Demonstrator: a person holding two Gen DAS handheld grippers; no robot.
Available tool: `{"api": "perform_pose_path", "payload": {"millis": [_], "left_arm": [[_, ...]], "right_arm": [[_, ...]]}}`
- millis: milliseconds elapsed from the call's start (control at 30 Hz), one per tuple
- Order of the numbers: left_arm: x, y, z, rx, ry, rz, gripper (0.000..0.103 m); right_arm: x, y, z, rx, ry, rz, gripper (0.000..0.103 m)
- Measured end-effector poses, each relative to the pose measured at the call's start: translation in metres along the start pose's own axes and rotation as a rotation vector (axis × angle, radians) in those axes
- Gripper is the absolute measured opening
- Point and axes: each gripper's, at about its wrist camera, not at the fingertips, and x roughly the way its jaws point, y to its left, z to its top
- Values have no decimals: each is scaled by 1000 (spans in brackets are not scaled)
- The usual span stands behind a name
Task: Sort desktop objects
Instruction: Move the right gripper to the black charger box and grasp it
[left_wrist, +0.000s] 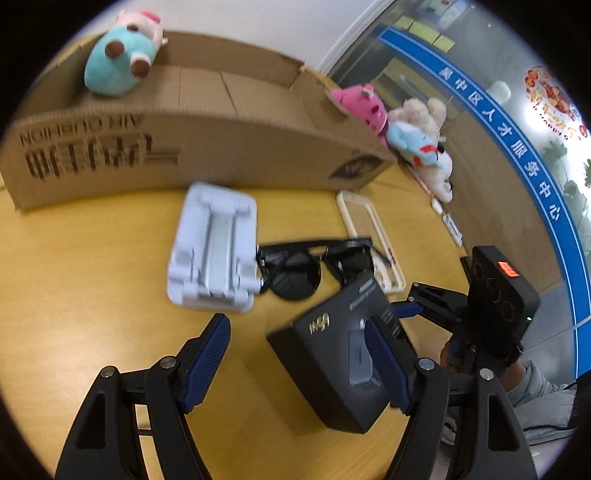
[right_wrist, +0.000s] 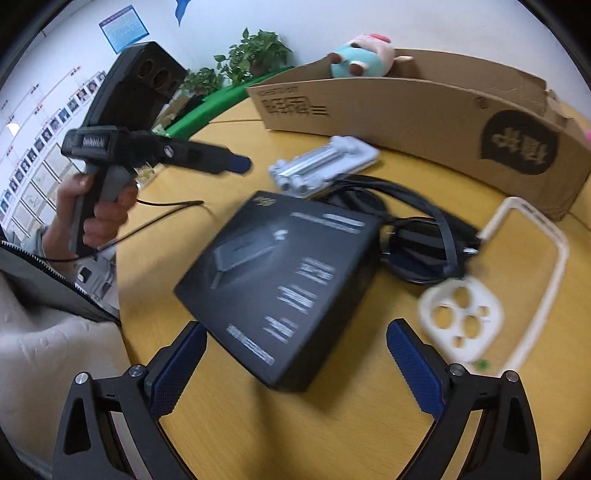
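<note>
Looking along the left gripper, the left wrist view shows its blue-padded jaws spread wide with nothing clamped; the near corner of a flat black cardboard box with gold lettering lies between them on the table, apart from the left pad, while whether the right pad touches it cannot be told. Just beyond lie a pale lilac folded plastic phone stand, a pair of black sunglasses touching it, and a cream phone-case frame. Only this view shows the pink plush toy and the white-and-blue plush toy beside the right end of a long brown cardboard box, a teal-and-pink plush toy lying in it, and a glass wall with a blue band of white characters. The right gripper shows at the right edge, seen side-on. In the right wrist view, the right gripper's own jaws stand wide apart and empty, hovering over the black box, whose printed top is blurred. Only here do the case's round camera cut-outs show, along with the person's hand on the left gripper's handle, a grey sleeve, potted plants and a wall of small photographs. The tabletop is yellow wood.
</note>
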Motion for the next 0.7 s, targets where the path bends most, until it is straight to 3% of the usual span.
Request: {"api": "perform_pose_path", "payload": {"millis": [167, 300, 367, 567, 700], "left_arm": [[8, 3, -18, -21, 53, 9, 75], [17, 1, -32, -45, 82, -51, 73], [19, -3, -34, -35, 74, -64, 73], [17, -7, -35, -28, 38, -34, 70], [8, -15, -30, 10, 6, 26, 70]], "right_arm": [[7, 28, -1, -73, -15, 52, 95], [4, 30, -5, -114, -31, -83, 95], [9, 30, -6, -114, -12, -98, 94], [23, 49, -2, -161, -33, -164, 90], [28, 54, 2, -158, -45, -191, 87]]}}
